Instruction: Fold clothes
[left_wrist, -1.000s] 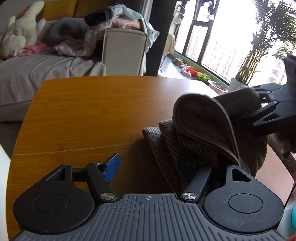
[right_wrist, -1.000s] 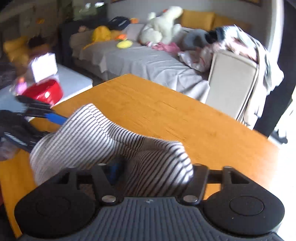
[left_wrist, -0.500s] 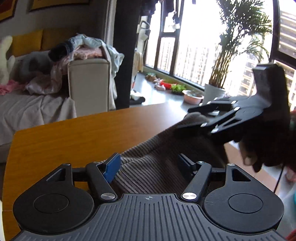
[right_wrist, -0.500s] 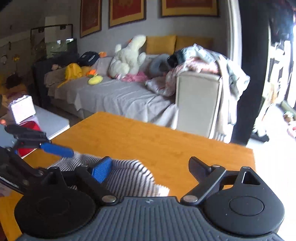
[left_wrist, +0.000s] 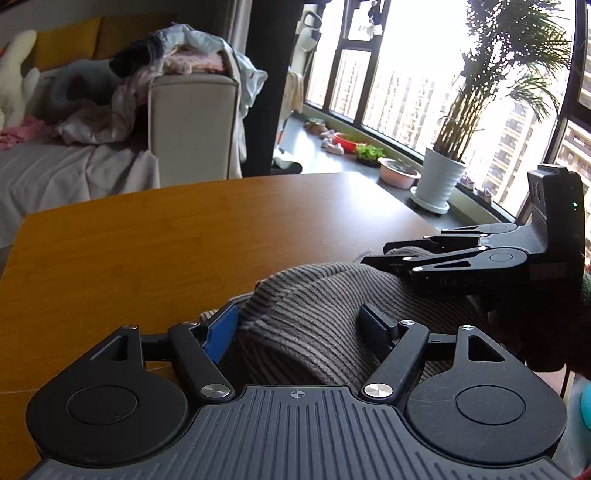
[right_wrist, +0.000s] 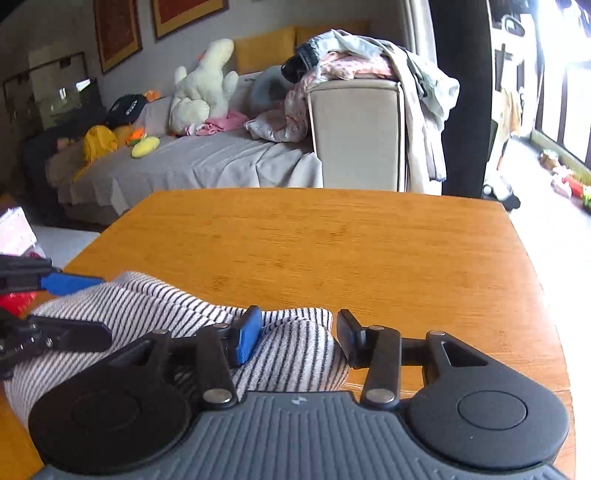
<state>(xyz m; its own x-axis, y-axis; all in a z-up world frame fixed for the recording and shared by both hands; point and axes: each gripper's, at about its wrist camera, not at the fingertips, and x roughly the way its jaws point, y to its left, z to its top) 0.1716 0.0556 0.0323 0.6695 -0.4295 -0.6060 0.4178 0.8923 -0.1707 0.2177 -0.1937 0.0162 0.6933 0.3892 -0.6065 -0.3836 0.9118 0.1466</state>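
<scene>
Living room with a grey-covered sofa at 11 o'clock of the right wrist view and a potted palm by the windows at 2 o'clock of the left wrist view. In front, a wooden table, mostly bare.

Striped garment bunched at the near edge of the table, from 6 to 8 o'clock in the right view, between both tools.

Left gripper with jaws wide and just opened further, cloth lying loose between them, no squeeze visible. Probably a release, to leave the steering to the other tool.

Right gripper with jaws just closed narrower around a raised hump of the same cloth, both pads against it, so seemingly pinching. Likely meant for pulling the next fold across.

Faint letters on the right gripper's body, at 3 o'clock in the left view, not readable. White print on a dark cap on the sofa, too small to read. No label found on the garment.
</scene>
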